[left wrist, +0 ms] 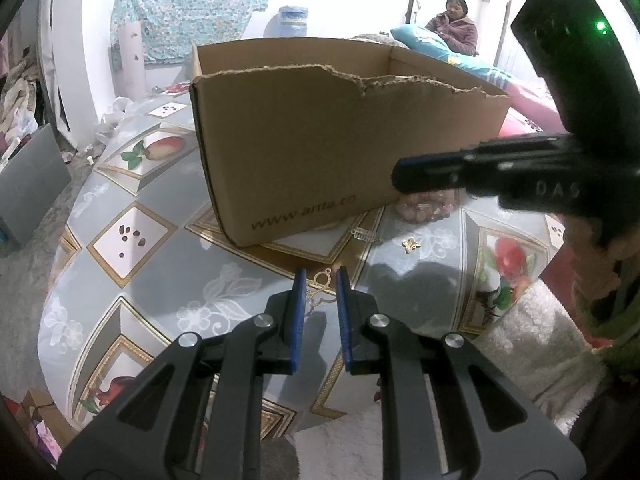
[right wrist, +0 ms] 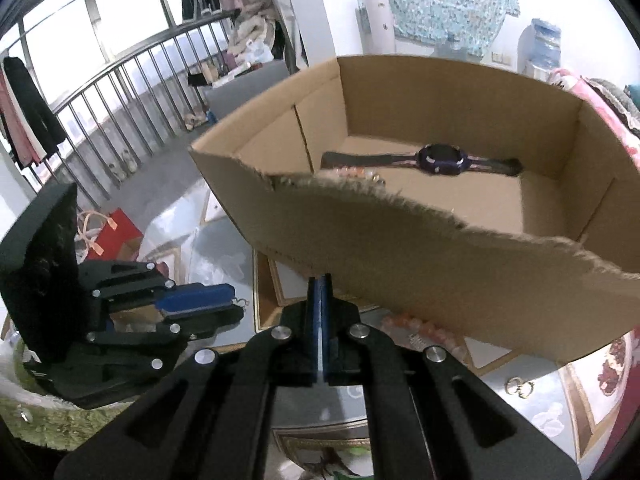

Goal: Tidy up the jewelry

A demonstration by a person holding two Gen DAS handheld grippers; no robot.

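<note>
A torn cardboard box [left wrist: 320, 128] stands on the patterned table; the right wrist view shows inside it [right wrist: 440, 240] a purple watch [right wrist: 442, 159] and a bead bracelet [right wrist: 356, 172]. My left gripper [left wrist: 321, 280] is open low over the table, its fingertips on either side of a small gold earring [left wrist: 322, 279]. It shows from the side in the right wrist view [right wrist: 236, 304]. My right gripper [right wrist: 320, 282] is shut with nothing visible between its pads, held near the box's front wall; it shows in the left wrist view [left wrist: 404, 176]. A pink bead bracelet [left wrist: 424, 208] lies by the box.
A gold flower charm [left wrist: 412, 244] and a small gold comb-like piece [left wrist: 365, 235] lie on the table [left wrist: 160, 280] in front of the box. Gold rings [right wrist: 519, 387] lie to the right. A person sits in the background [left wrist: 456, 24]. A railing [right wrist: 120, 92] is to the left.
</note>
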